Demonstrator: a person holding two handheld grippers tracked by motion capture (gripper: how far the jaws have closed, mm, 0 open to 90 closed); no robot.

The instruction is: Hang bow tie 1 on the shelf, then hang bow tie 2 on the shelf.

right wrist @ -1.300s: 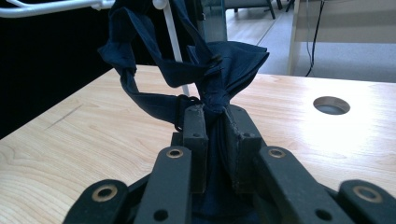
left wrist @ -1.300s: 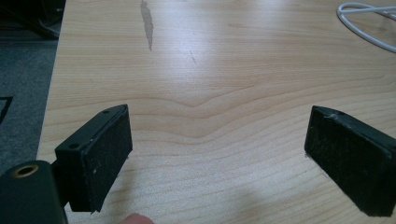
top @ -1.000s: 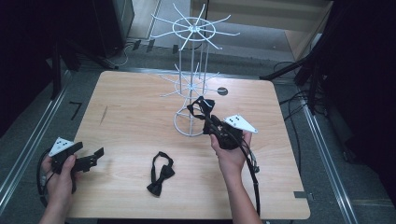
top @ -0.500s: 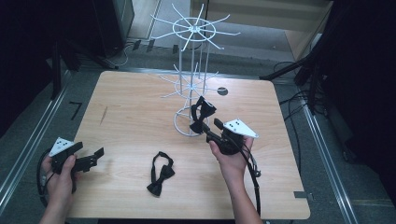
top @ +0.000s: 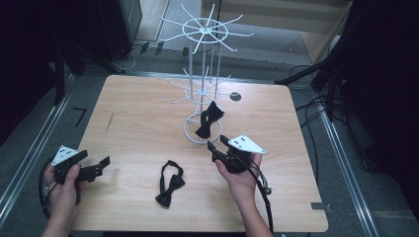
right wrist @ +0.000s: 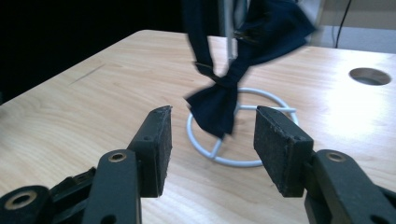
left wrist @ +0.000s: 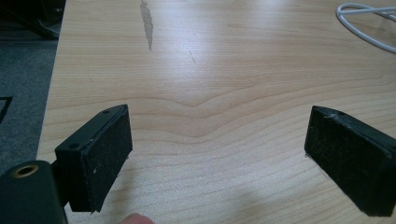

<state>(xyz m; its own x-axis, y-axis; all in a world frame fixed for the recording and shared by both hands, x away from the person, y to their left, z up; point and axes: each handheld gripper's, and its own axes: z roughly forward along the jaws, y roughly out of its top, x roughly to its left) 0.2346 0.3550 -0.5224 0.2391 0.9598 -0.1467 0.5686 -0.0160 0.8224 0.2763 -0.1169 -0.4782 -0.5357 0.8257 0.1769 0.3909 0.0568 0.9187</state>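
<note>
On wire rack [top: 203, 94]: one bow tie [top: 207, 120] hung | second bow tie [top: 169, 183] lies in front, likely next | right gripper [top: 216, 146] jaws apart, empty | left gripper [top: 101, 165] same

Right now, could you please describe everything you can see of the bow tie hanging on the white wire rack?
The hanging bow tie is dark, soft fabric with a pinched centre knot and a strap looped over a lower arm of the white wire rack. It dangles tilted above the rack's ring base. The right tool sits open before it, not touching.
</note>
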